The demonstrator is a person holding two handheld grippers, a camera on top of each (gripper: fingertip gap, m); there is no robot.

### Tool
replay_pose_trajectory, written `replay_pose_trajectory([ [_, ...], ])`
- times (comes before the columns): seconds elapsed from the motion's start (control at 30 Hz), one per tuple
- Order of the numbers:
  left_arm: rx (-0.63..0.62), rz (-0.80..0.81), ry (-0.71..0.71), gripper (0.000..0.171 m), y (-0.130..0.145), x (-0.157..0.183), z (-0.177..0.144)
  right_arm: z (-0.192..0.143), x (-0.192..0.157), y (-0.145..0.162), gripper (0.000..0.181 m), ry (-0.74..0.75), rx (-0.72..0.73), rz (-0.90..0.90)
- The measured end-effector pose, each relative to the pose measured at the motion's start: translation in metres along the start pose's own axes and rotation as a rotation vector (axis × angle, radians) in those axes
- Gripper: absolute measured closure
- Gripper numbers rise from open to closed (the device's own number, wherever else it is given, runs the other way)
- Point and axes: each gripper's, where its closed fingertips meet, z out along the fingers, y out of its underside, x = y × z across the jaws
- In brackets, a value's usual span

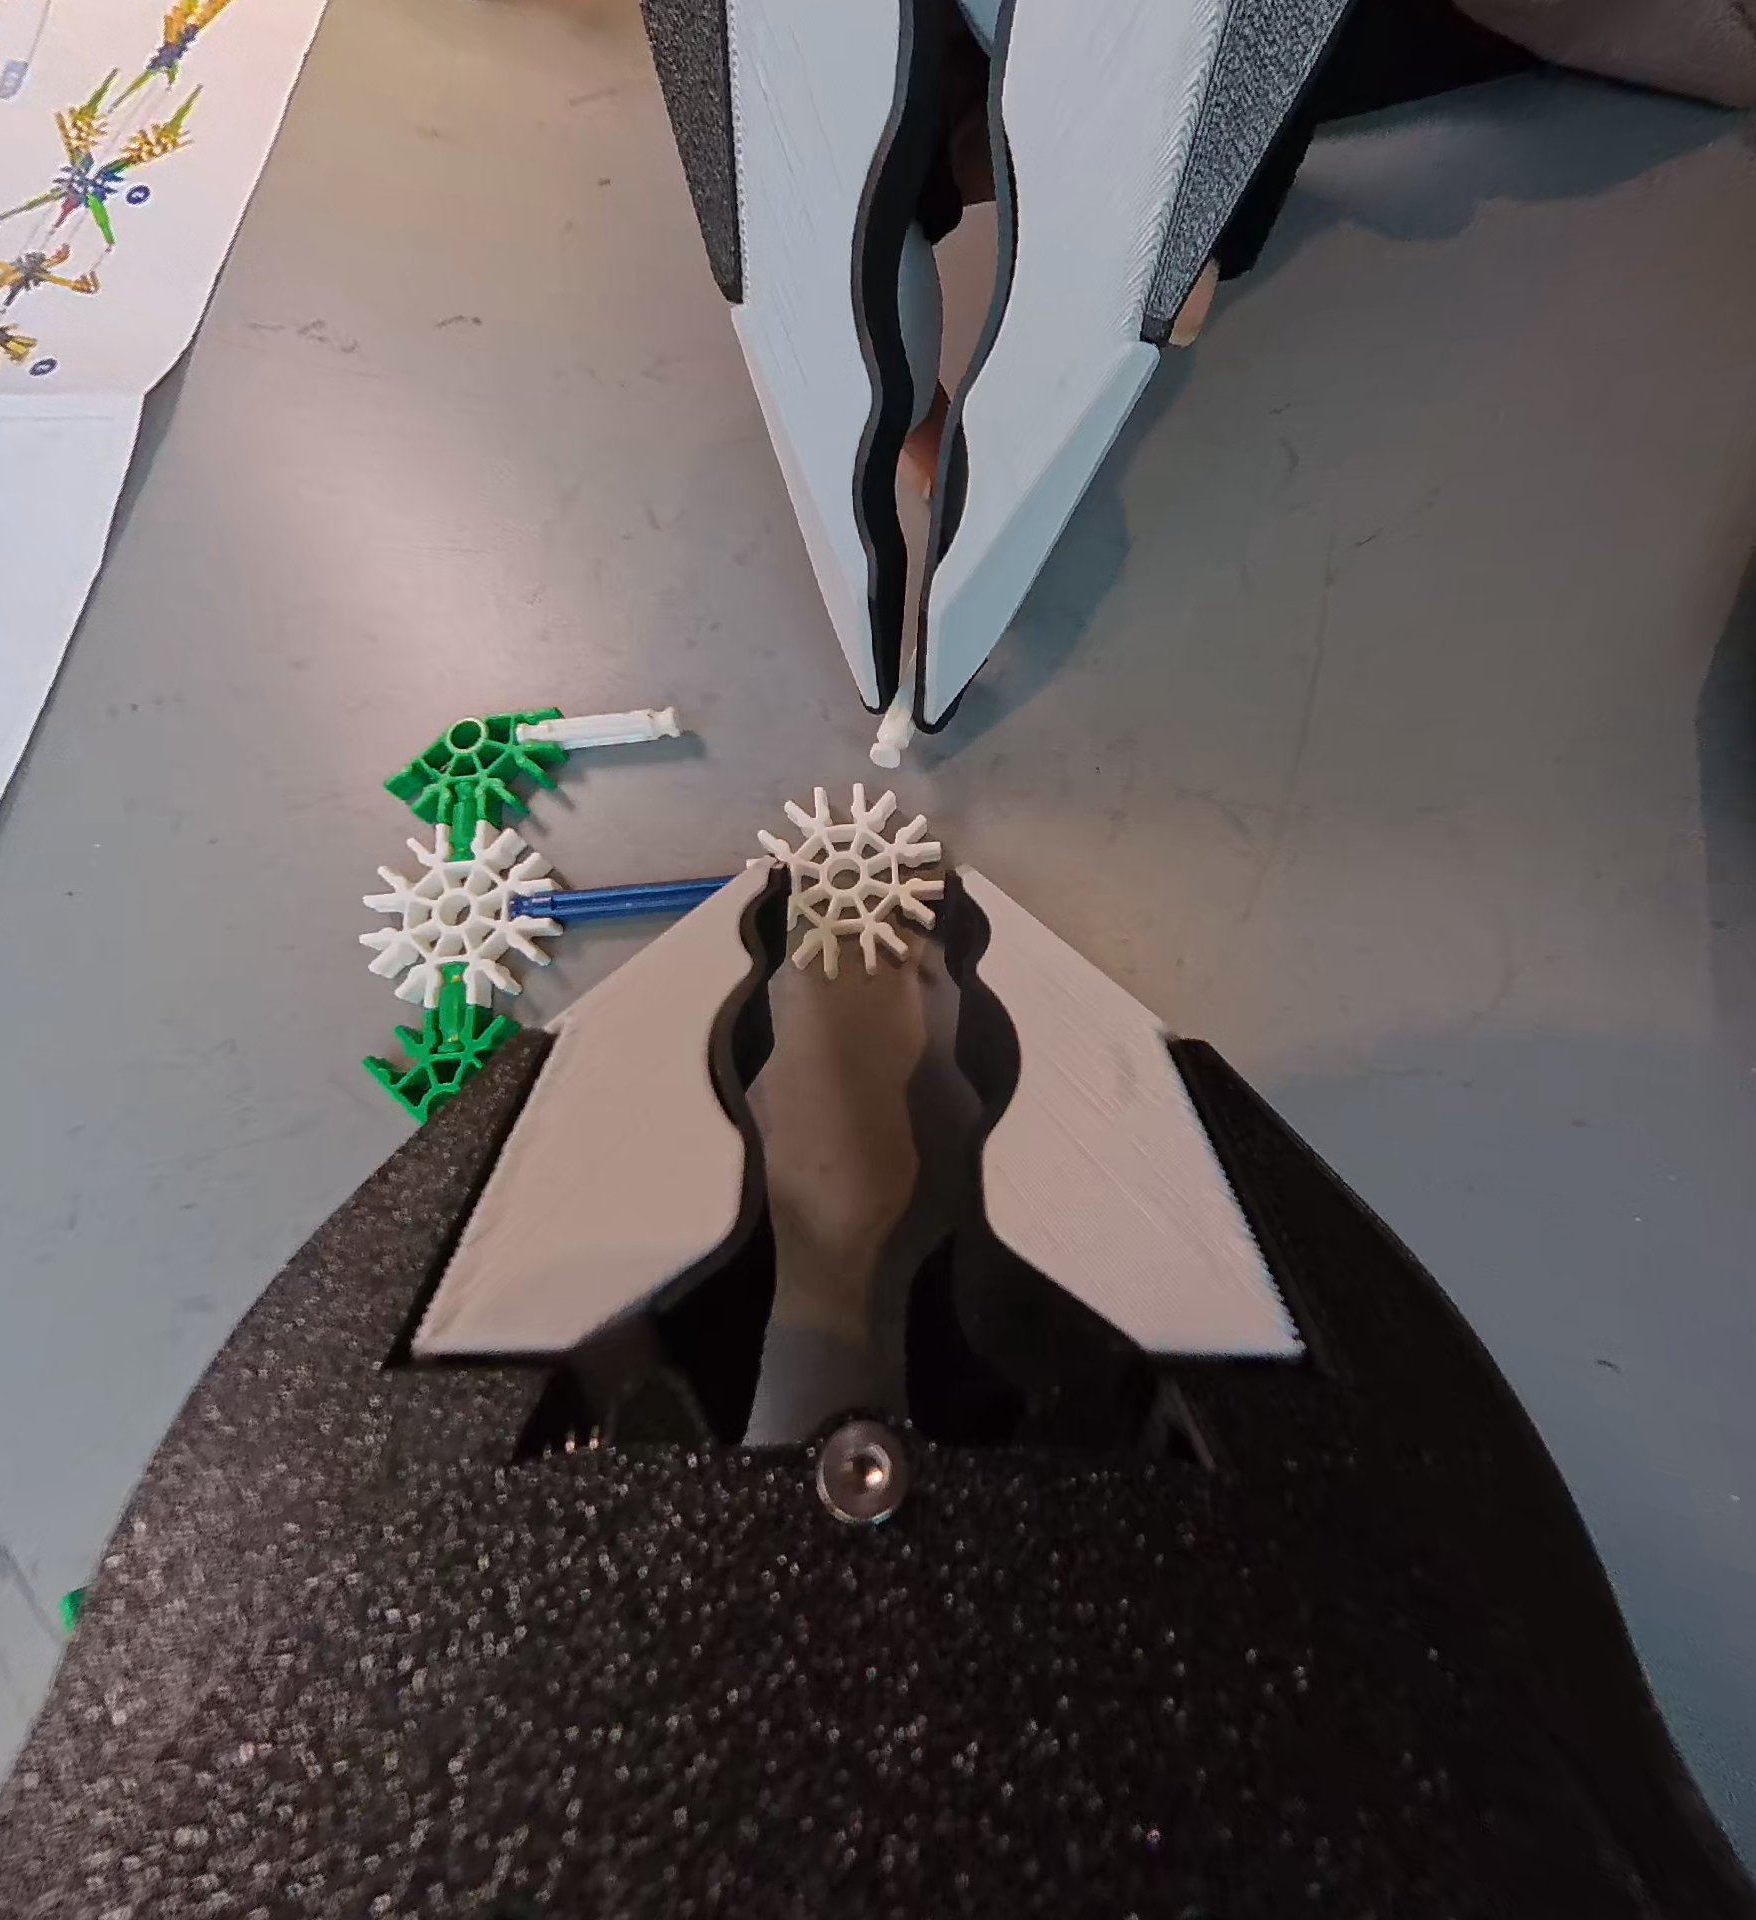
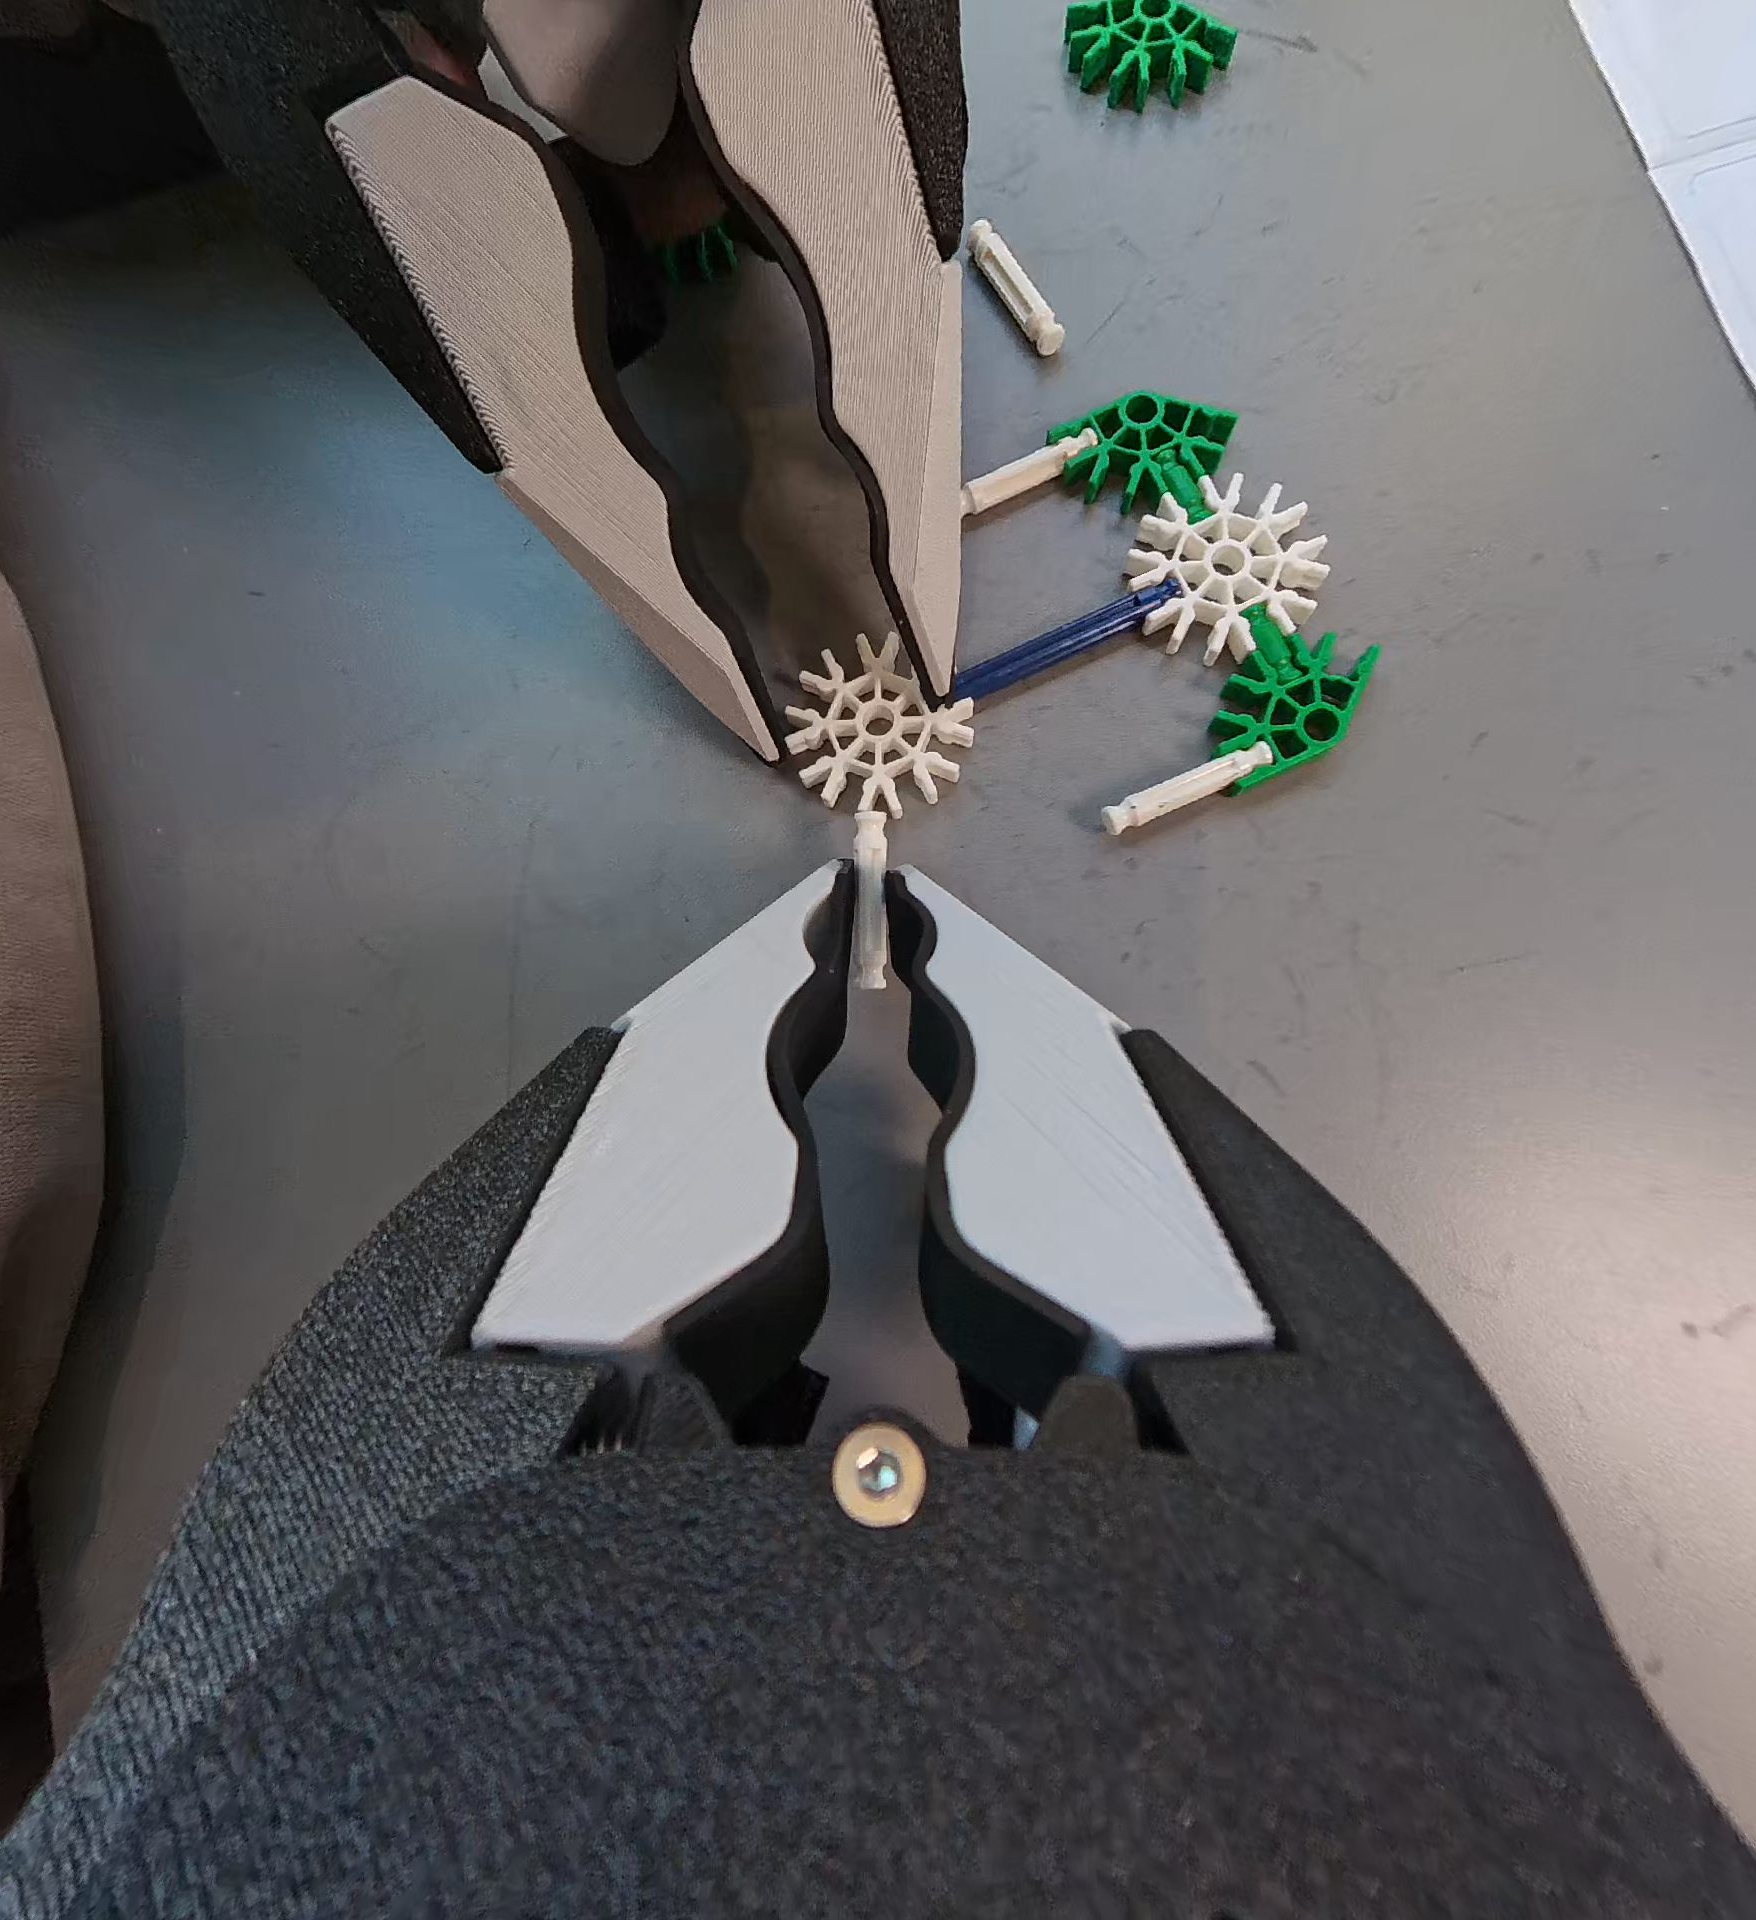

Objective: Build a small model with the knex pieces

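Two grippers meet over a grey table (image 1: 1373,831): the left gripper (image 1: 858,888) clamps a white snowflake connector (image 1: 850,880), the right gripper (image 2: 866,878) pinches a short white rod (image 2: 870,914) whose tip sits just beside a connector slot, so keeping rod and slot aligned looks key.

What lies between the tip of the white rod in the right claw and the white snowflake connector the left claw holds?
Only a short bare strip of grey table. The right wrist view shows the white rod tip just short of the white snowflake connector.
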Motion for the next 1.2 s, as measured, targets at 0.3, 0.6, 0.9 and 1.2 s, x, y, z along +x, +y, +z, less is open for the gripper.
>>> replay_pose_trajectory([
  [0.3, -0.004, 0.008, -0.010, 0.143, 0.000, 0.000, 0.000, 0.002, -0.004, -0.002, 0.177, -0.005, -0.011, 0.028],
  [0.6, 0.001, -0.005, -0.016, 0.143, -0.001, -0.001, 0.001, 0.007, -0.003, -0.005, 0.177, 0.033, -0.025, 0.142],
  [0.9, -0.005, 0.008, -0.028, 0.143, -0.001, -0.001, 0.001, 0.012, -0.006, -0.005, 0.170, 0.130, -0.071, 0.140],
  [1.2, -0.009, 0.016, -0.034, 0.143, 0.000, 0.000, 0.001, 0.001, -0.004, -0.017, 0.181, 0.174, -0.008, 0.087],
])
